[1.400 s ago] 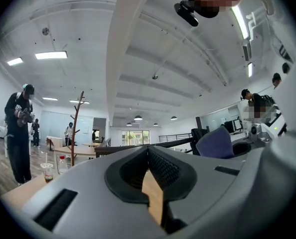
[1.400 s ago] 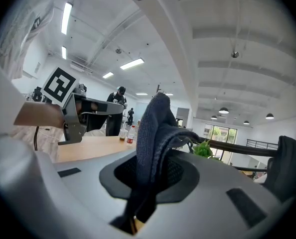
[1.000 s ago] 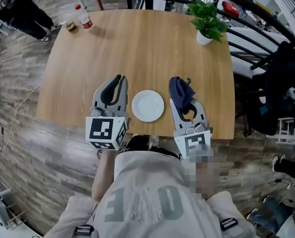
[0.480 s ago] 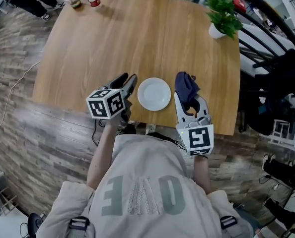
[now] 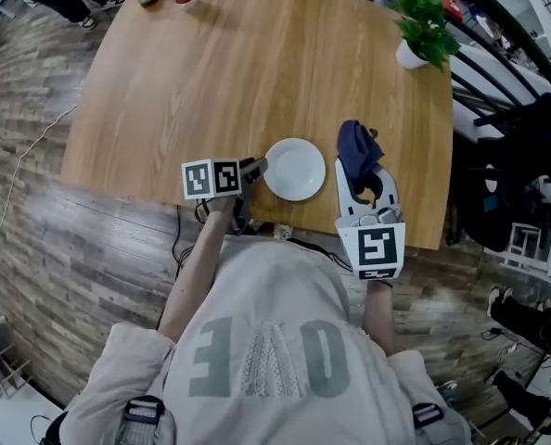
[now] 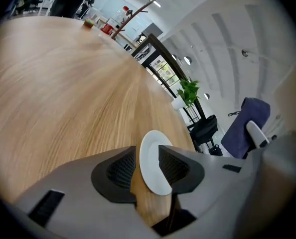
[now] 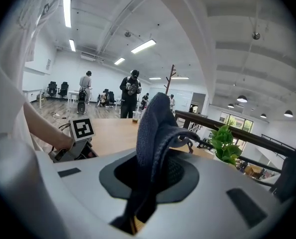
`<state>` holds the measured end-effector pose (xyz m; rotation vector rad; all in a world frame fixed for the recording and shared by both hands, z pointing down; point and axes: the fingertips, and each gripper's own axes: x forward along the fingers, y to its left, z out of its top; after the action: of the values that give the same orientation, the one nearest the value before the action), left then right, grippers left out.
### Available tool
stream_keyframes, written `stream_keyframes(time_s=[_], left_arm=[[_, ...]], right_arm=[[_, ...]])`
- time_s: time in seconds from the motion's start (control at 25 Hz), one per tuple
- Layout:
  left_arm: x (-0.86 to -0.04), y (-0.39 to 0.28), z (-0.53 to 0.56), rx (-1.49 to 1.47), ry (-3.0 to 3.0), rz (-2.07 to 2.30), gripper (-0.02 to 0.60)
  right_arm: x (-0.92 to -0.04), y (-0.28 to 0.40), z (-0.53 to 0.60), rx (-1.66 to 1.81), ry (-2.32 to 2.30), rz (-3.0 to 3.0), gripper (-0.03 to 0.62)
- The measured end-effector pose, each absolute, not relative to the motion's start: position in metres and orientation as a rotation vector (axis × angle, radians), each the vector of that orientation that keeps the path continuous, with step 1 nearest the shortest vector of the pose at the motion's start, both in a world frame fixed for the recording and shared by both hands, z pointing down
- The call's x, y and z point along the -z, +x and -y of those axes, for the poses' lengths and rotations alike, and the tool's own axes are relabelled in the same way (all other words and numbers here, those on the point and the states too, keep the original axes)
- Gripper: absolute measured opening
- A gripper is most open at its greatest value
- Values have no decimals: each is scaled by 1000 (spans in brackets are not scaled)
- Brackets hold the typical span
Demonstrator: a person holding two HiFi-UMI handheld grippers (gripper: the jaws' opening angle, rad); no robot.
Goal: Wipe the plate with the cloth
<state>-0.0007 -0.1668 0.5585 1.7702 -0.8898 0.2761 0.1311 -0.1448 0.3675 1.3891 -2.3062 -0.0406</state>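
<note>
Beside round white plate (image 5: 295, 169): left gripper (image 5: 255, 166) open, right gripper (image 7: 150, 176) gripping dark blue cloth (image 7: 155, 123).
Plate lies flat on light wooden table (image 5: 211, 72). Left gripper sits at plate's left rim; jaws have just been opening, now wide apart, rim showing between them. Right gripper is just right of plate, jaws clamped on bunched cloth.
</note>
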Motion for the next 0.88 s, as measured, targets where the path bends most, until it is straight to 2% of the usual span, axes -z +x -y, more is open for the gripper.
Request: stream_keyframes(time_s=[0.76, 0.88], left_arm=[[-579, 25, 152, -283, 1695, 752, 138], [-583, 23, 153, -309, 1689, 774, 101]], right_arm=[[-385, 148, 133, -35, 1430, 2229, 57], [-389, 150, 138, -15, 1395, 2205, 57]])
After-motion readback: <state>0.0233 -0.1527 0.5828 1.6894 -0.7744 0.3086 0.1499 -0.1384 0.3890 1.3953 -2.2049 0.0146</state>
